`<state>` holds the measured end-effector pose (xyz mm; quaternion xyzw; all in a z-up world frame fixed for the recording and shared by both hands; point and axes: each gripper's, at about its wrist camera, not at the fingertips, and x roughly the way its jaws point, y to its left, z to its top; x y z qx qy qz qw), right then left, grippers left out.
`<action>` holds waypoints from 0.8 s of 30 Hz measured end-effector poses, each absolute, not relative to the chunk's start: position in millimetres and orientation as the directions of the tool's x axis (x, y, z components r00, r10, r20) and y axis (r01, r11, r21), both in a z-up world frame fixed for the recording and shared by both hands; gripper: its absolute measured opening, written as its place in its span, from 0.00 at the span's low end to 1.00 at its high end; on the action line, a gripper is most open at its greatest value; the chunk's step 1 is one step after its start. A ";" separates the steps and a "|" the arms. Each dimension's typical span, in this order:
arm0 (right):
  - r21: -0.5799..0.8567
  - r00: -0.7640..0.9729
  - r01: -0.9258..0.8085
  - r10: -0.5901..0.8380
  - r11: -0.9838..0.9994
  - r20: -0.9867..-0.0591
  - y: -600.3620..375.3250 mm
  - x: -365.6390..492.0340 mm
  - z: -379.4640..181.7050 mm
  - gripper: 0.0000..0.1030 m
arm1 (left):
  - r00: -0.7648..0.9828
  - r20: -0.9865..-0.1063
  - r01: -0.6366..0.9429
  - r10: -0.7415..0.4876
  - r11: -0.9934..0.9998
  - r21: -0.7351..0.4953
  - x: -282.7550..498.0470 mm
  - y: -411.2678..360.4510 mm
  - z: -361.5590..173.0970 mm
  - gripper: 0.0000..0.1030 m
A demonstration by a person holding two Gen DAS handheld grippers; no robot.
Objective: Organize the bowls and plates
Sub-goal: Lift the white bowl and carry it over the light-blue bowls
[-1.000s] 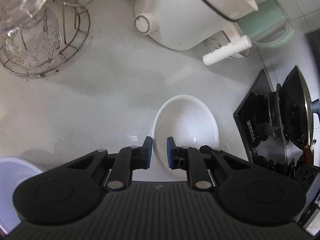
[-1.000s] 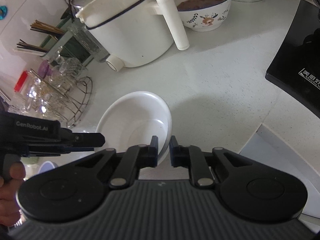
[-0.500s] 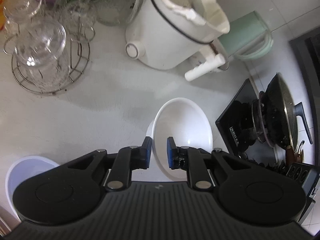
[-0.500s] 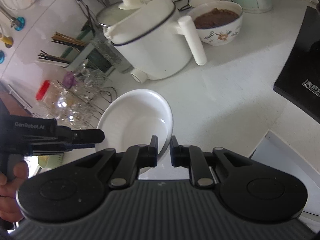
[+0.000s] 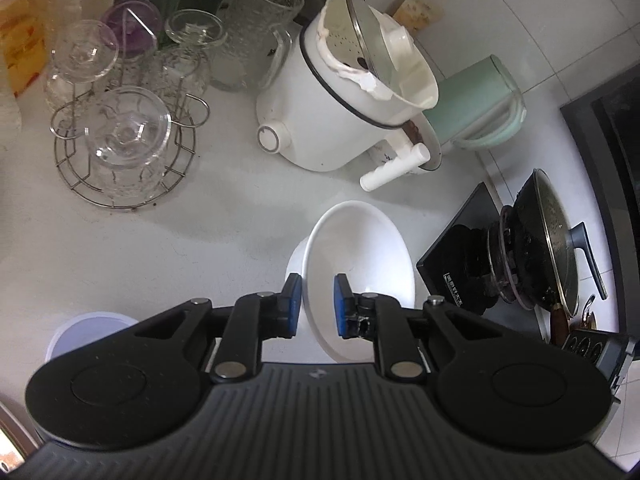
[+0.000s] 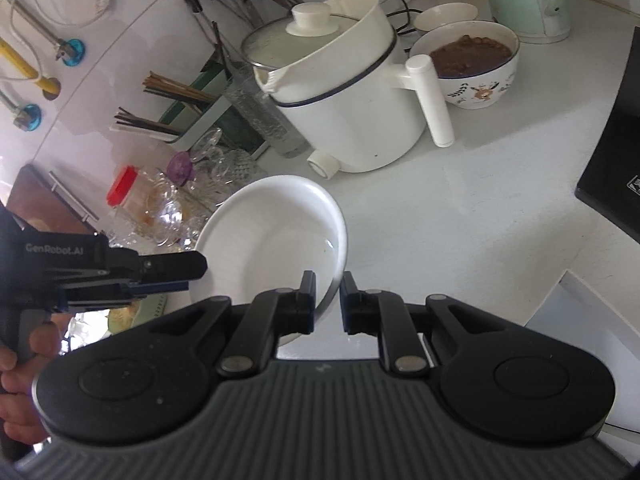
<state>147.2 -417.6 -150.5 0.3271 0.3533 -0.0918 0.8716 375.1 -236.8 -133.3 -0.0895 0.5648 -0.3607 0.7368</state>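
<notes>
White bowl (image 6: 276, 240) lifted off the counter (image 6: 460, 208), pinched on two sides of its rim.

The bowl has risen since a second ago: more of the kitchen shows beneath it, so it hangs in the air, ready for stacking or storing. The right gripper (image 6: 327, 300) has its jaws pinching the rim at 5 o'clock; the left gripper (image 5: 316, 304) pinches the rim at 8 o'clock. Outward, at 12 o'clock stands a white electric pot (image 6: 344, 92), at 1 o'clock a patterned bowl of dark food (image 6: 476, 68), at 10 o'clock a rack of glasses (image 5: 120, 148).
</notes>
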 end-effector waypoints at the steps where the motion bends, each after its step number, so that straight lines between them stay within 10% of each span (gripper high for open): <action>1: 0.507 0.734 0.388 0.075 0.769 -0.675 -416.1 147.8 -149.7 0.15 | 0.105 -0.767 0.426 -0.633 0.725 -0.541 374.8 -233.8 -132.5 0.18; 24: 0.473 0.708 0.259 0.167 0.842 -0.686 -368.9 176.5 -136.8 0.16 | 0.270 -0.758 0.424 -0.594 0.780 -0.460 354.0 -169.6 -112.4 0.18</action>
